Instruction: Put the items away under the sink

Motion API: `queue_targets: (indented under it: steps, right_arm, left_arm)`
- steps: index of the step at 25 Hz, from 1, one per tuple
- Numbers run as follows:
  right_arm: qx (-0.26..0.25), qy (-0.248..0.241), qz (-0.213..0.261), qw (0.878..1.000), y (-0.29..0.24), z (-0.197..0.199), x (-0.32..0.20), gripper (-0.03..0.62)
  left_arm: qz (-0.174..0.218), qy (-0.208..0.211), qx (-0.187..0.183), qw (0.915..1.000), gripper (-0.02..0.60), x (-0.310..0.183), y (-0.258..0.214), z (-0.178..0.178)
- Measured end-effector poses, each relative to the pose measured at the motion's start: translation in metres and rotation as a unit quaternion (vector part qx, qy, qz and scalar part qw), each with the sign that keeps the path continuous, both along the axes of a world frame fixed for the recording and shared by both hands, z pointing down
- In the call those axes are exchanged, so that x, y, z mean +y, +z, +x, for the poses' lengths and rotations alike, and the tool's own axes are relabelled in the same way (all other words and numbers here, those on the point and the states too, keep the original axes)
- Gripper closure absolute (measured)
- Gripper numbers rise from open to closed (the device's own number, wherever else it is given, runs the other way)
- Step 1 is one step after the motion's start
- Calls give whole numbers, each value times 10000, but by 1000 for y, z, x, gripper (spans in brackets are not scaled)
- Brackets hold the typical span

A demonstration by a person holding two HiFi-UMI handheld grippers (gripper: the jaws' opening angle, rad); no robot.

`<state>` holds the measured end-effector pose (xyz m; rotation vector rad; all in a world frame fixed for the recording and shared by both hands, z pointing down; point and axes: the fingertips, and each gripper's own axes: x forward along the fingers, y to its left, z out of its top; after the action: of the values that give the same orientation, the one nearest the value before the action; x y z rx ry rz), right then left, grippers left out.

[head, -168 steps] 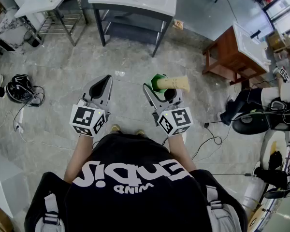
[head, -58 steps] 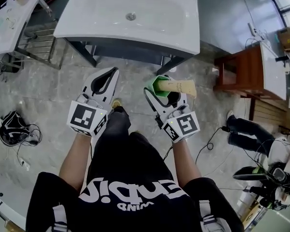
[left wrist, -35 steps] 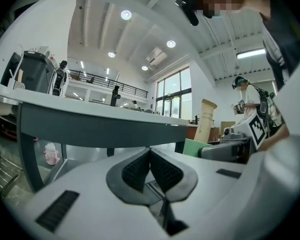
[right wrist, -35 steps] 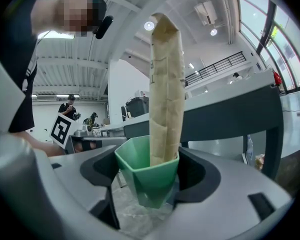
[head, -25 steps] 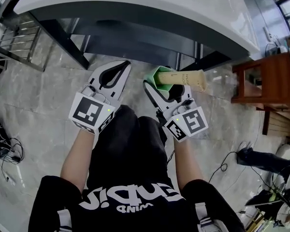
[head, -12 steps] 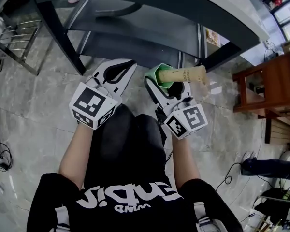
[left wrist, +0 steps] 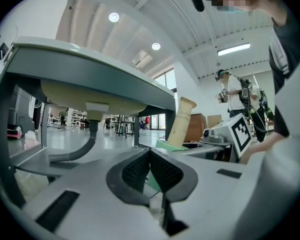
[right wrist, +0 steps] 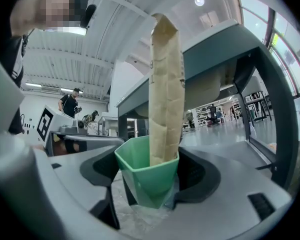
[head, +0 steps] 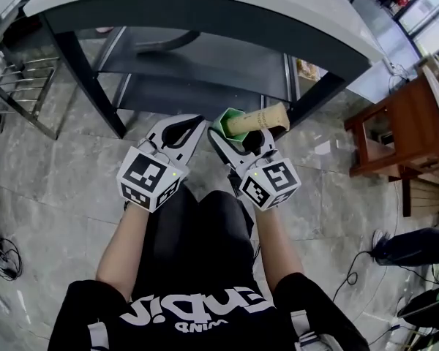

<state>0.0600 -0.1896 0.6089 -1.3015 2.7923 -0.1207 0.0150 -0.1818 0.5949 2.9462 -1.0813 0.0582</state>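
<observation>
My right gripper (head: 233,134) is shut on a green cup (head: 224,122) with a tall tan paper packet (head: 257,118) standing in it. In the right gripper view the green cup (right wrist: 146,176) sits clamped between the jaws and the packet (right wrist: 166,94) rises out of it. My left gripper (head: 184,130) is shut with nothing between its pads, its tips (left wrist: 150,156) pressed together. Both grippers hang low in front of the sink stand, just short of its dark shelves (head: 205,64) under the white sink top (head: 278,9).
Dark legs (head: 77,72) frame the stand's opening. A grey drain hose (left wrist: 72,151) curves down onto the shelf under the basin. A wooden cabinet (head: 395,123) stands to the right, a metal rack (head: 22,101) to the left. Other people (left wrist: 235,96) stand in the background.
I have walked up to the sink and dropped low. The view now looks under the top at the shelves. Both grippers have come closer together; the cup stays gripped.
</observation>
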Motion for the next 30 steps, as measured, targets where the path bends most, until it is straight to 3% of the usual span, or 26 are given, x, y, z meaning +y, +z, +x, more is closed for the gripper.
queue_targets:
  steps: [11,18,30]
  right_arm:
    - [323,87,137,9993,1,8,-50,238]
    - [626,111,77,9979,2,10,-97,238]
    - [722,236,-177,9970,17,18,-159,238]
  left_arm:
    - [62,-21,-74,10000,561,-12,8,7]
    - [32,-35,12,10000,561,-19,5,0]
    - [-19,-34,54,10000,561,-34,14,6]
